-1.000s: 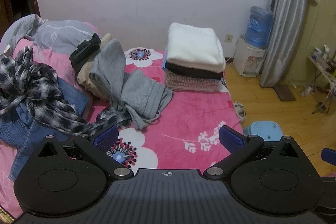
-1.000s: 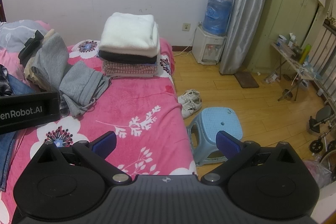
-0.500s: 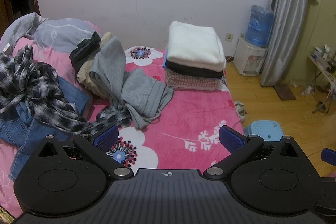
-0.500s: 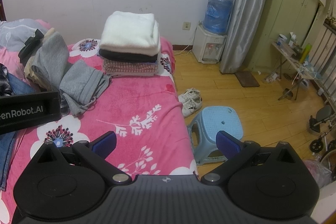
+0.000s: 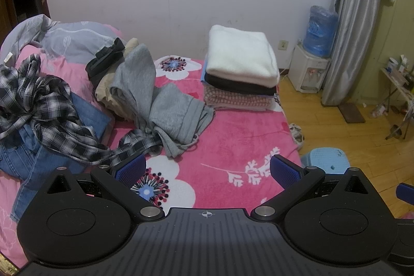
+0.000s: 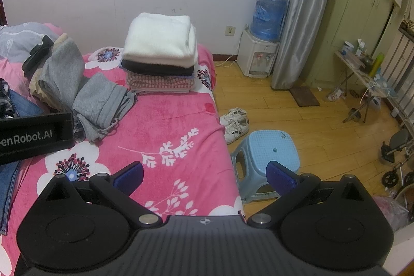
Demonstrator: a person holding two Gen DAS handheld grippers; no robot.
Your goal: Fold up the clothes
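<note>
A folded stack topped by a white towel sits at the far end of the bed with its pink flowered blanket. Left of the stack lie unfolded grey trousers over a beige and black heap. A black-and-white plaid shirt sprawls over blue jeans at the left. My left gripper hovers open above the near blanket, holding nothing. My right gripper is open over the bed's right edge. The left gripper's body shows at the right wrist view's left edge.
A light blue plastic stool and white sneakers stand on the wooden floor beside the bed. A water dispenser, a grey curtain, a cluttered folding table and a wheeled frame lie to the right. A grey pillow rests by the wall.
Both views have drifted very slightly; the clothes lie as before and both grippers stay open.
</note>
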